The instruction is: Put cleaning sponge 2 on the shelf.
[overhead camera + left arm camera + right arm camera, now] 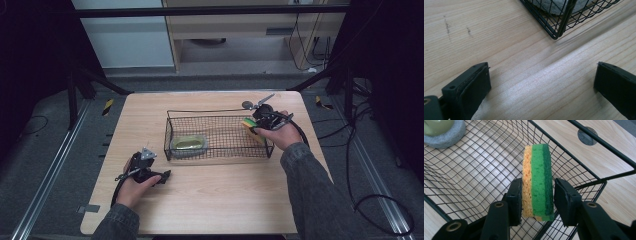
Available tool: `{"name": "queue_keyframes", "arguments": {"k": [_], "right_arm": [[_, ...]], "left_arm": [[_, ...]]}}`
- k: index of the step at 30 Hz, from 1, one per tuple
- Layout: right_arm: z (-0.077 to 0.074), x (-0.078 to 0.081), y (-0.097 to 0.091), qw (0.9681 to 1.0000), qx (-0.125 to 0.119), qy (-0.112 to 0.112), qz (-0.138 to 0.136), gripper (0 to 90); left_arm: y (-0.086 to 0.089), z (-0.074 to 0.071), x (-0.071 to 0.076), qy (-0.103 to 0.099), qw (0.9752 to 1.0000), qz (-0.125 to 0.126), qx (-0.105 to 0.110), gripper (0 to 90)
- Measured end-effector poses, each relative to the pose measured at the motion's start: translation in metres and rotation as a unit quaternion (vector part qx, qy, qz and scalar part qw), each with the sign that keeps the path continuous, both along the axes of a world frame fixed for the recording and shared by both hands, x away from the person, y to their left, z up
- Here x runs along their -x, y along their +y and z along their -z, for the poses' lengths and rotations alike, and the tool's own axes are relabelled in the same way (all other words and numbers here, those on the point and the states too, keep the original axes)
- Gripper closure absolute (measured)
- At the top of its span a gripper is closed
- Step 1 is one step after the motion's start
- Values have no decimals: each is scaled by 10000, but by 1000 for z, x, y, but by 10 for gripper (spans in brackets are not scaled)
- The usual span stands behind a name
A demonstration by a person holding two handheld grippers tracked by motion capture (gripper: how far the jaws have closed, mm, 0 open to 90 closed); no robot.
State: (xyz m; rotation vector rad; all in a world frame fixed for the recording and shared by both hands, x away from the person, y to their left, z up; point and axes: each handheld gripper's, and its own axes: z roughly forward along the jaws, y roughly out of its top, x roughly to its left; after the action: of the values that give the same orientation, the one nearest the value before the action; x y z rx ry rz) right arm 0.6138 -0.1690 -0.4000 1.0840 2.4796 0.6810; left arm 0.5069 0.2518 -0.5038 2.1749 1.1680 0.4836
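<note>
A yellow-and-green sponge (538,182) is held on edge between the pads of the right hand-held gripper (537,195), over the wire basket (172,131) at its three-o'clock end. The left hand-held gripper (541,82) is spread, empty, above the worktop (529,75) at the basket's seven o'clock.

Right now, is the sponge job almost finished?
Nearly. Already done: a grey pad with a greenish thing on it lies at one end of the wire basket. In hand: the right gripper holds the sponge over the basket's other end. Left to do: probably lower it in and let go. The left gripper rests open on the table.
</note>
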Motion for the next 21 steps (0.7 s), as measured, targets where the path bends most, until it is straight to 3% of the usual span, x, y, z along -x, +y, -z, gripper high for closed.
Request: {"name": "queue_keyframes", "arguments": {"k": [21], "right_arm": [[6,10,12,9994,-216,233,-169,553]], "left_arm": [[0,0,0,7,10000,0,-1,0]]}}
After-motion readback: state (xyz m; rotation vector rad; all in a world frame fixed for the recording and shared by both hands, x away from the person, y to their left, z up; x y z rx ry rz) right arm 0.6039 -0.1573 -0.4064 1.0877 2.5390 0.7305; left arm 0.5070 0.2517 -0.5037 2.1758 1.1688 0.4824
